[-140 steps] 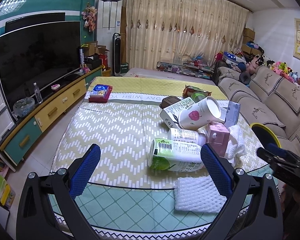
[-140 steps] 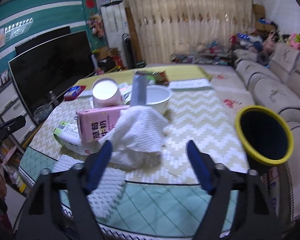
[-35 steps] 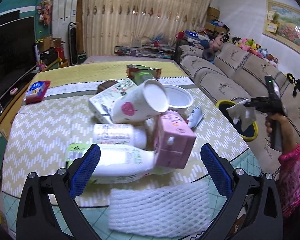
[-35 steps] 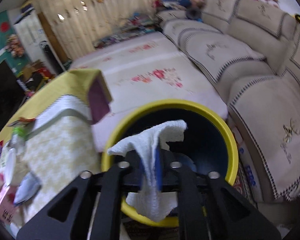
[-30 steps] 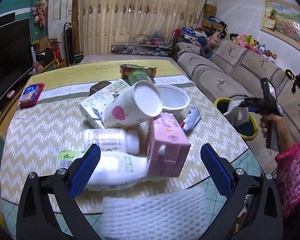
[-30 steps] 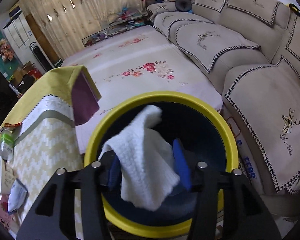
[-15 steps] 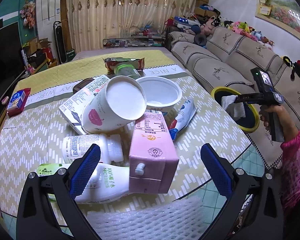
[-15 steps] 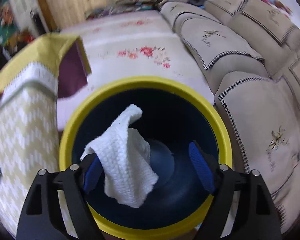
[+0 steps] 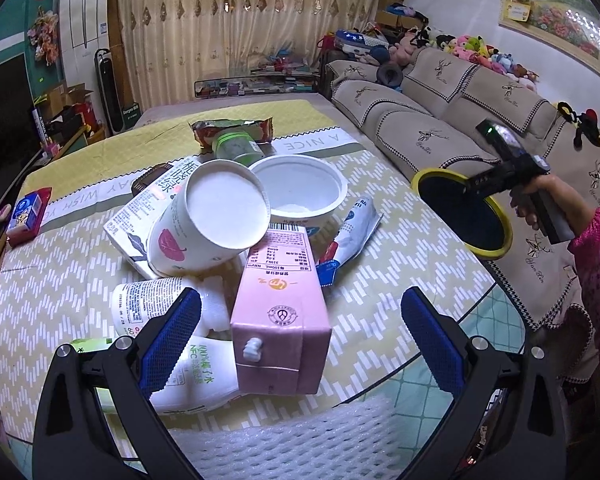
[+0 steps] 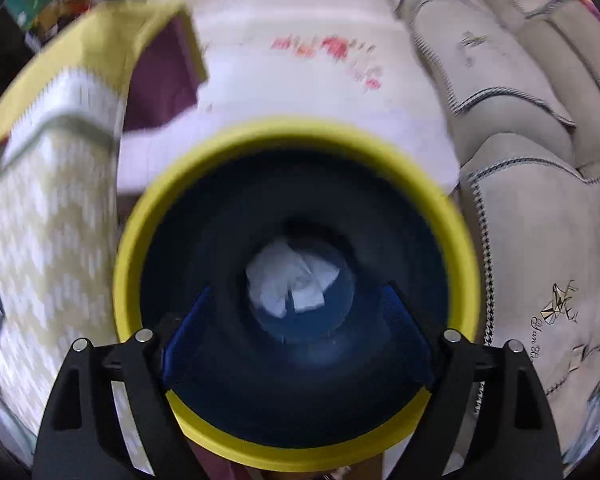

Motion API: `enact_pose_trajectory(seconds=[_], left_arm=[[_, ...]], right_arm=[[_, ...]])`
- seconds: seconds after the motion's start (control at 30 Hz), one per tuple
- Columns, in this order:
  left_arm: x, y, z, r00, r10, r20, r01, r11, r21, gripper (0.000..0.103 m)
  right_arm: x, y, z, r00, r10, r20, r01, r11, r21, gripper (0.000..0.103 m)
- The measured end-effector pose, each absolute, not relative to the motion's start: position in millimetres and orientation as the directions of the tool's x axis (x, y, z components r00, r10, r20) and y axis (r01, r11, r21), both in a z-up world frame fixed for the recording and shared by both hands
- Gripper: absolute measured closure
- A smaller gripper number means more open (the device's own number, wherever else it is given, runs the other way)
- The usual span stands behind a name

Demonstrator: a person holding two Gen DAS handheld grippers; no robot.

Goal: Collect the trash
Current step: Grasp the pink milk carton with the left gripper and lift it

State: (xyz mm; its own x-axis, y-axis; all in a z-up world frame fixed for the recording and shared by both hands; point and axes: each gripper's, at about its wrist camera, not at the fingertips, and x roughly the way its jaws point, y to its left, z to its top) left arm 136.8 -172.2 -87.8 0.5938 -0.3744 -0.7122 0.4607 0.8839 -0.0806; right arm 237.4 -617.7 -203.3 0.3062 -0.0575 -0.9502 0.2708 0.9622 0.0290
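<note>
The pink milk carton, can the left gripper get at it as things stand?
Probably yes. The pink milk carton lies on top of the pile, right ahead of the left gripper, whose open jaws stand wider than the carton. Nothing covers it, though a white bottle crowds its left side.
</note>
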Motion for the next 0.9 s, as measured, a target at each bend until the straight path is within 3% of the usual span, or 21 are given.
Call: enact_pose_trajectory(seconds=[0.3,0.4,0.47,0.9], left_arm=[[148.4,-169.2,-95.3,0.569,-0.371,-0.734,0.447,0.889,-0.102,0.021],[151.8,-171.6,-99.5,0.554,-0.369,-0.746,0.449,0.887,-0.106,0.040],[154.7,-171.5,-103.2,0.538,-0.372,-0.757,0.443,0.888,-0.121,0.065],[133.5,-171.9,-83.8,0.512,-0.395,-0.763,0.501,0.859,-0.109,0.065]], right_arm=[[210.6,-604.0,-193.9,0.385,0.055,-0.921,0.265,0.950,0.168,0.022],[199.0,-598.9,-193.7,0.407,0.080,-0.910,0.253,0.947,0.197,0.022],[189.6,-594.1,-193.0,0.424,0.092,-0.901,0.248,0.945,0.213,0.022],[133.9,-553.1,-197.5,0.489,0.177,-0.854,0.174,0.940,0.294,0.022]])
